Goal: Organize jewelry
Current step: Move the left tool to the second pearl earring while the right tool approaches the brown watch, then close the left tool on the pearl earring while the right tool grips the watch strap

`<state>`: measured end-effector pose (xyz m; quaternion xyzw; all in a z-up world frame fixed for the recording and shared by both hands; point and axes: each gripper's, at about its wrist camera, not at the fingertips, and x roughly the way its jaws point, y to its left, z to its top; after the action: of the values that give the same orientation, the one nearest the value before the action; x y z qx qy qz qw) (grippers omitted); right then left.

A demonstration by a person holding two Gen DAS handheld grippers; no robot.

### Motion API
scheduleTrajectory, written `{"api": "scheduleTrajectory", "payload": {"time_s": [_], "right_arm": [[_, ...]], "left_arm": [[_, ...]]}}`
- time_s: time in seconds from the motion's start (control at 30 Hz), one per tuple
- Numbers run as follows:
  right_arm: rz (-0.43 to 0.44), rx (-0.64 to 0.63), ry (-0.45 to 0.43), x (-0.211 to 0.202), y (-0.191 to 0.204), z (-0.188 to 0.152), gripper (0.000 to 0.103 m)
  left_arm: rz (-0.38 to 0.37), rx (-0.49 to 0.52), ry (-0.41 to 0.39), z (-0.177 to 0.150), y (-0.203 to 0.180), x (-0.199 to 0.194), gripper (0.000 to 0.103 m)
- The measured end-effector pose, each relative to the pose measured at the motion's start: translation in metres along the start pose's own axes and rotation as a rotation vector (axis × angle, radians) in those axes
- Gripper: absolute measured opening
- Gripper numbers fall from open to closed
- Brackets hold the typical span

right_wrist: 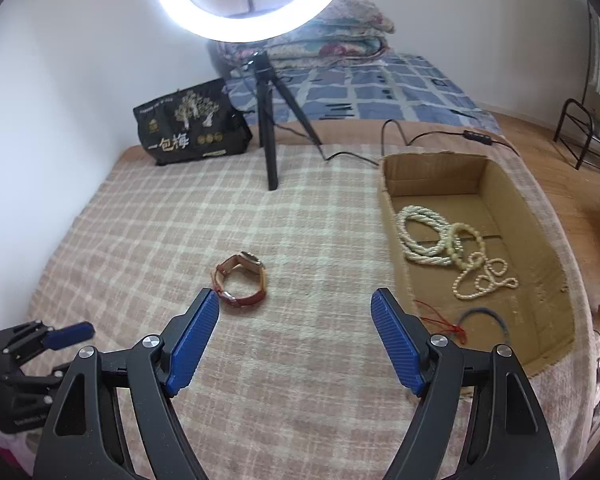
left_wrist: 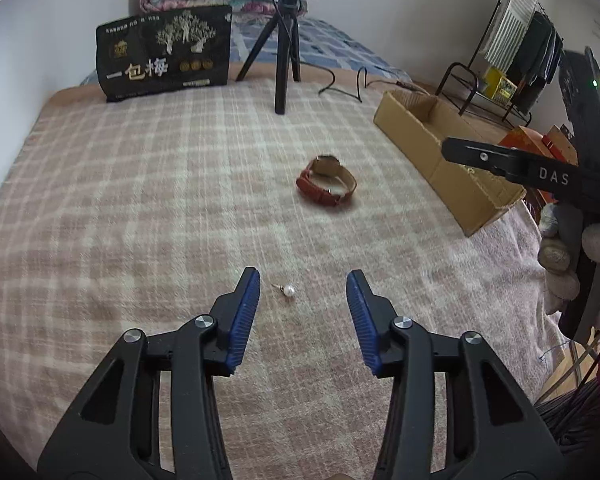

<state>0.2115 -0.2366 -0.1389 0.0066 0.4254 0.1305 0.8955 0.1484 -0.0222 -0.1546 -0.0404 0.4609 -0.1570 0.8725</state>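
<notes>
A small pearl earring (left_wrist: pixel 288 291) lies on the checked blanket, just past my left gripper (left_wrist: pixel 303 282) and closer to its left fingertip; the blue pads stand apart and touch nothing. Farther off lies a watch with a red-brown strap (left_wrist: pixel 327 184), also in the right wrist view (right_wrist: pixel 242 282). My right gripper (right_wrist: pixel 296 300) hovers open and empty above the blanket, the watch just beyond its left fingertip. The cardboard box (right_wrist: pixel 392 196) to the right holds pearl necklaces (right_wrist: pixel 424 236), a bead bracelet, a red cord and a dark band.
A ring light on a black tripod (right_wrist: pixel 270 132) stands at the back, its cable running past the box. A black printed bag (right_wrist: pixel 188 124) leans on the wall. Folded quilts lie behind. A metal rack (left_wrist: pixel 500 80) stands beyond the bed's right edge.
</notes>
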Motion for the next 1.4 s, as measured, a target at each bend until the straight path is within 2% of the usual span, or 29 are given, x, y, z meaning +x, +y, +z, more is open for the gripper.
{"api": "scheduleTrajectory", "payload": {"time_s": [0.13,0.2,0.37,0.43,0.57,0.7,0.77,0.87,1.03,1.23,1.27,1.3,1.4], "right_arm": [[0.015,-0.038,0.051,0.020,0.012,-0.001,0.068],[0.019,-0.042,0.072,0.029,0.014,-0.001,0.067],[0.031,-0.036,0.124,0.052,0.011,-0.001,0.051],[0.036,-0.031,0.137,0.059,0.009,0.001,0.050],[0.061,-0.030,0.166,0.071,0.009,0.004,0.038],[0.078,-0.035,0.172,0.078,0.010,0.009,0.037],[0.088,-0.038,0.175,0.080,0.011,0.012,0.032],[0.101,-0.036,0.179,0.085,0.013,0.015,0.030],[0.102,-0.043,0.196,0.096,0.016,0.017,0.028],[0.118,-0.017,0.216,0.107,0.015,0.017,0.025],[0.115,-0.022,0.219,0.108,0.016,0.018,0.025],[0.113,-0.026,0.222,0.110,0.017,0.018,0.025],[0.118,-0.020,0.233,0.115,0.018,0.016,0.023]], "left_arm": [[0.004,-0.035,0.049,-0.005,0.004,0.016,0.046],[-0.004,-0.055,0.074,-0.007,0.007,0.024,0.045],[0.006,-0.072,0.110,-0.008,0.011,0.037,0.041],[-0.001,-0.089,0.122,-0.008,0.015,0.041,0.036],[-0.007,-0.103,0.137,-0.007,0.016,0.049,0.035],[-0.004,-0.104,0.144,-0.006,0.015,0.056,0.035],[-0.001,-0.101,0.148,-0.005,0.014,0.060,0.035],[0.013,-0.099,0.156,-0.005,0.014,0.064,0.035],[0.016,-0.105,0.168,-0.005,0.016,0.069,0.027],[0.019,-0.109,0.171,-0.003,0.018,0.072,0.025],[0.020,-0.108,0.171,-0.001,0.018,0.075,0.022],[0.026,-0.105,0.172,-0.001,0.018,0.076,0.015],[0.031,-0.115,0.172,-0.003,0.020,0.075,0.008]]}}
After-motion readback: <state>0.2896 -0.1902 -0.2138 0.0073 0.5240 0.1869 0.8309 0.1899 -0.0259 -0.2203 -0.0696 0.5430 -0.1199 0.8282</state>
